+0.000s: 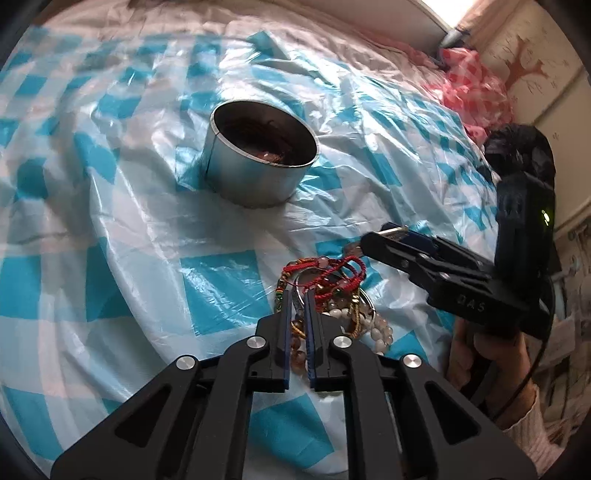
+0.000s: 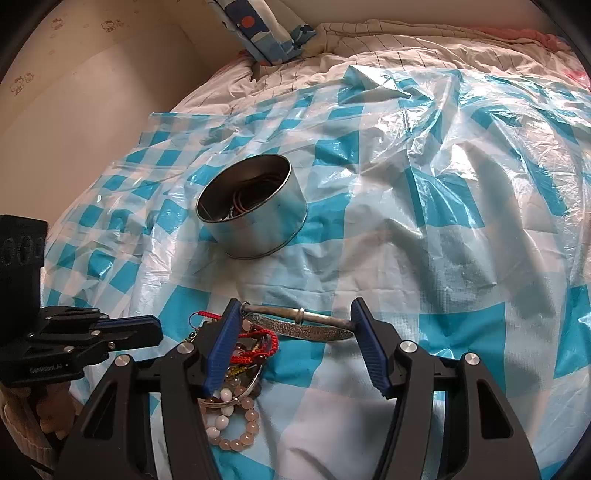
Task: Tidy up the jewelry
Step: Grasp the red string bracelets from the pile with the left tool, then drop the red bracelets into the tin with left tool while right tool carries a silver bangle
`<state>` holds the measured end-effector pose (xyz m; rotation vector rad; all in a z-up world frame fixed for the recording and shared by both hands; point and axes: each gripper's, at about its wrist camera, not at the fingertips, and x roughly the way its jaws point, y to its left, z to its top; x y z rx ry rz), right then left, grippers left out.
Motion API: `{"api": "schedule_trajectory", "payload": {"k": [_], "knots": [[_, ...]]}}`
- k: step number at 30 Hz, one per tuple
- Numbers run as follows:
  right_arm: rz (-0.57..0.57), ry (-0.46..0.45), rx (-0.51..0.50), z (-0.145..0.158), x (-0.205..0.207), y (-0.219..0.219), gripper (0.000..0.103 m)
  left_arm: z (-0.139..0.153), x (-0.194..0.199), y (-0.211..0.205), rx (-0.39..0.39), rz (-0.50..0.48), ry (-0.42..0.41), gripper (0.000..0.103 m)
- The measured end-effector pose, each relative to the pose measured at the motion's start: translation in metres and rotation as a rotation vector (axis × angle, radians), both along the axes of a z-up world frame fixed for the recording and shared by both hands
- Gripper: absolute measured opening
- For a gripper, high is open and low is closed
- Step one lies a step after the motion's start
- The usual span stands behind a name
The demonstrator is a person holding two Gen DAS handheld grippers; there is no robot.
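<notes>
A round metal tin (image 1: 258, 155) stands on the blue-and-white checked plastic sheet (image 1: 110, 240), with bangles inside; it also shows in the right wrist view (image 2: 255, 206). A heap of jewelry (image 1: 332, 295), with red cord bracelets and bead bracelets, lies in front of it. My left gripper (image 1: 298, 299) is nearly shut, its tips on a silver ring in the heap. My right gripper (image 2: 295, 325) is wide open around an engraved silver bangle (image 2: 299, 321), which spans the gap between its fingers. The bead bracelets (image 2: 232, 417) lie under its left finger.
The sheet covers a bed. A pink checked bag (image 1: 469, 88) lies at the far right in the left view. A blue patterned pillow (image 2: 266, 26) and a wall are beyond the sheet in the right view.
</notes>
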<state>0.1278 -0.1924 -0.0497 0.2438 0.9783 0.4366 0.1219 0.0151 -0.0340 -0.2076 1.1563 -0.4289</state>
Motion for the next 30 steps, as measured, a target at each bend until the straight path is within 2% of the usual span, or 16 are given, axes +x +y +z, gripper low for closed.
{"api": "schedule_trajectory", "payload": {"k": [1, 2, 3, 6, 7, 8, 9, 11, 14, 19, 26, 30], "knots": [[0.001, 0.001, 0.002, 0.0, 0.0, 0.0, 0.059, -0.003, 0.002, 0.0, -0.012, 0.007, 0.009, 0.029], [0.002, 0.001, 0.002, 0.0, 0.0, 0.0, 0.059, -0.004, 0.005, 0.001, -0.029, 0.022, 0.016, 0.037], [0.002, 0.001, 0.001, 0.0, 0.0, 0.0, 0.059, -0.005, 0.007, 0.001, -0.041, 0.039, 0.013, 0.05], [0.004, 0.0, -0.002, 0.0, 0.0, 0.0, 0.059, -0.011, 0.017, -0.005, -0.05, 0.066, 0.009, 0.053], [0.005, 0.0, -0.003, -0.001, 0.0, 0.0, 0.059, -0.014, 0.02, -0.008, -0.045, 0.07, 0.012, 0.047], [0.007, -0.002, -0.008, -0.001, 0.0, 0.001, 0.059, -0.018, 0.023, -0.012, -0.034, 0.061, 0.023, 0.034], [0.009, -0.004, -0.012, -0.001, 0.0, 0.001, 0.059, -0.021, 0.024, -0.015, -0.016, 0.047, 0.034, 0.012], [0.009, -0.004, -0.014, -0.002, 0.0, 0.001, 0.059, -0.023, 0.025, -0.022, 0.027, 0.025, 0.031, 0.002], [0.006, -0.005, -0.016, -0.002, -0.001, 0.001, 0.059, -0.006, 0.02, -0.018, 0.003, 0.024, -0.024, 0.002], [0.003, -0.015, -0.025, -0.001, 0.0, 0.002, 0.059, 0.023, 0.016, 0.011, -0.095, 0.088, -0.107, 0.002], [0.029, -0.014, -0.083, -0.004, 0.0, 0.012, 0.06, 0.029, 0.019, 0.033, -0.064, 0.159, -0.124, 0.002], [0.039, -0.019, -0.109, -0.005, -0.001, 0.014, 0.062, 0.041, 0.015, 0.039, -0.102, 0.169, -0.179, 0.002]]}}
